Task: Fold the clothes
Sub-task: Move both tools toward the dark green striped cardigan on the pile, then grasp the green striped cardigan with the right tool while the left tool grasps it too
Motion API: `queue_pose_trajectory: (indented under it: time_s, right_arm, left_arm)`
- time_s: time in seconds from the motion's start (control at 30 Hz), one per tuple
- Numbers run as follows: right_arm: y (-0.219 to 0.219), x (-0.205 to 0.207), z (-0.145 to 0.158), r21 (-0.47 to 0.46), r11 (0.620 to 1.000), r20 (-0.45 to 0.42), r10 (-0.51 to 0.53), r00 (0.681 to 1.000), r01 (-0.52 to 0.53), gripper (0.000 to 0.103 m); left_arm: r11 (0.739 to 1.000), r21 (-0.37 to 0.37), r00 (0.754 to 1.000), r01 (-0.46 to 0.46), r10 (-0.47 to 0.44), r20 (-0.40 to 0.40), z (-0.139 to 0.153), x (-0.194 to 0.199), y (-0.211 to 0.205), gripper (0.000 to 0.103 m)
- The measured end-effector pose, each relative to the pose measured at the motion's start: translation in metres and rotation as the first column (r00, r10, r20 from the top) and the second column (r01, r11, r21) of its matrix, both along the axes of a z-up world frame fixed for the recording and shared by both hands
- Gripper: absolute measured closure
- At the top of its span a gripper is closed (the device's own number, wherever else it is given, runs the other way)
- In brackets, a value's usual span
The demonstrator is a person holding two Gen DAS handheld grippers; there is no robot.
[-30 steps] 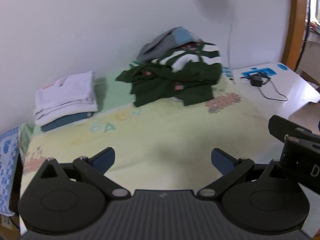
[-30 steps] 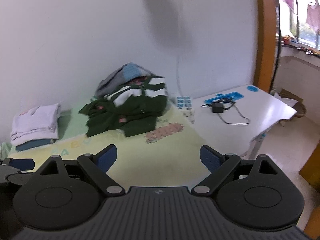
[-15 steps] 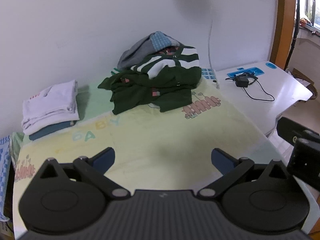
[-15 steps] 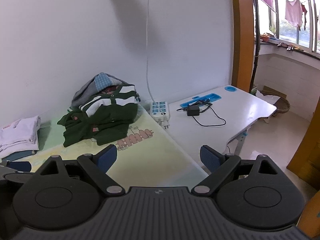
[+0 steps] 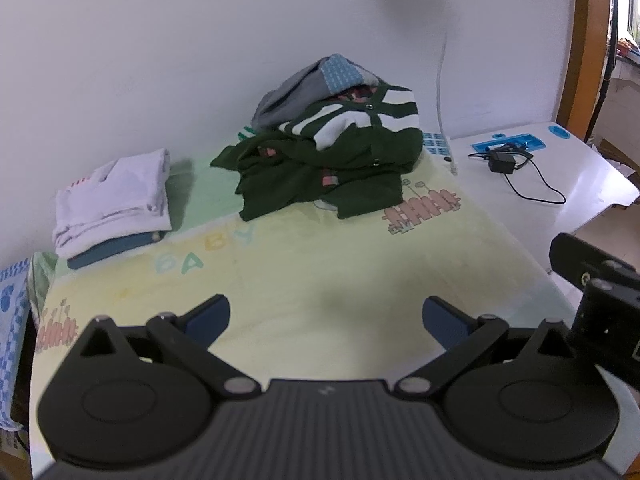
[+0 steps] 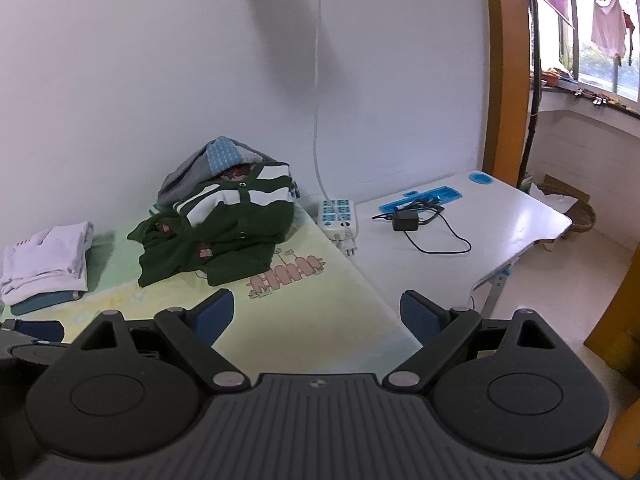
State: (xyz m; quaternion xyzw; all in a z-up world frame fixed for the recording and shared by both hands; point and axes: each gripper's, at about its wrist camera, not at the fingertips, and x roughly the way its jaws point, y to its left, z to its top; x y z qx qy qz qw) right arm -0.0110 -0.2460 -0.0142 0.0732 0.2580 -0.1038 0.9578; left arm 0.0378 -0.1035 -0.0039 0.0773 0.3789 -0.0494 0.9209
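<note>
clothes pile (image 5: 332, 160) on mat (image 5: 320, 264) | folded stack (image 5: 114, 196) apart

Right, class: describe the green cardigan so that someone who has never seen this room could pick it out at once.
Start at the yellow baby-print mat by the white wall. At its far end sits a heap of unfolded clothes. The dark green cardigan lies on top and in front of that heap; its white stripes near the buttons set it apart from the grey garment behind and the folded white stack on the mat's left.
</note>
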Motion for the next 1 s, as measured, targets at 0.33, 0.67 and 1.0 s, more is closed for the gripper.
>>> queue_pose_trajectory:
  time_s: [0.33,0.67,1.0]
  right_arm:
    - [0.007,0.008,-0.001,-0.007,1.000,-0.011,0.023,1.000,-0.023,0.011]
    - [0.017,0.037,0.014,0.053,0.993,-0.063,0.106,0.992,-0.103,0.011]
    - [0.005,0.159,0.087,0.052,0.975,-0.166,0.223,0.961,-0.217,0.015]
  left_arm:
    - [1.000,0.006,1.000,-0.005,0.005,-0.007,0.003,0.010,0.014,0.001]
    - [0.998,0.042,0.999,0.036,-0.036,-0.002,0.021,0.037,0.044,0.001]
    - [0.983,0.110,0.988,0.145,-0.137,-0.077,0.078,0.135,0.081,0.001]
